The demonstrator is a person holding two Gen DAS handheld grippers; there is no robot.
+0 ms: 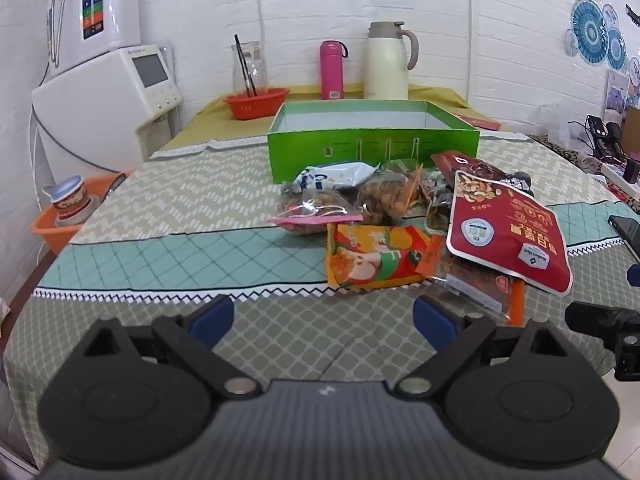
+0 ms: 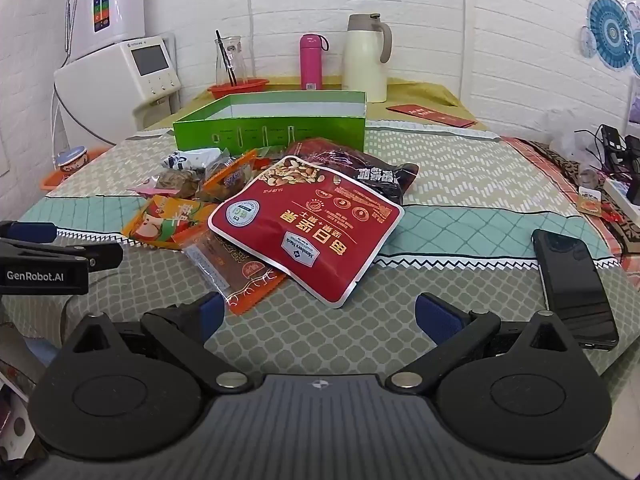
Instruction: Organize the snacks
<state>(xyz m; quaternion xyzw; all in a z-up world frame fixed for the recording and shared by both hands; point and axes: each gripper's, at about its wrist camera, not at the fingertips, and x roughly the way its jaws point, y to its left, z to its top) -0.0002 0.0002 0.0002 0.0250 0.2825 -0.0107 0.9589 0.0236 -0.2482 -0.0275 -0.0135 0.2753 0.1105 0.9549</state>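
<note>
A pile of snack packets lies mid-table in front of an open green box [image 1: 372, 144] [image 2: 272, 128]. On top is a big red nut pouch [image 1: 504, 232] [image 2: 312, 224]. Left of it lies an orange packet [image 1: 376, 256] [image 2: 168, 220], and under it a clear-and-orange packet [image 1: 480, 284] [image 2: 236, 268]. Small clear bags of snacks [image 1: 320, 208] [image 2: 184, 180] and a dark red bag [image 2: 360, 164] lie nearer the box. My left gripper [image 1: 323, 318] is open and empty, just short of the orange packet. My right gripper [image 2: 318, 316] is open and empty, just short of the red pouch.
A black phone [image 2: 572, 284] lies at the table's right edge. Behind the box stand a pink bottle [image 1: 332, 68], a cream thermos [image 1: 386, 64] and a red bowl [image 1: 256, 102] with a glass jug. White appliances [image 1: 108, 92] stand left; an orange bin [image 1: 68, 216] sits below.
</note>
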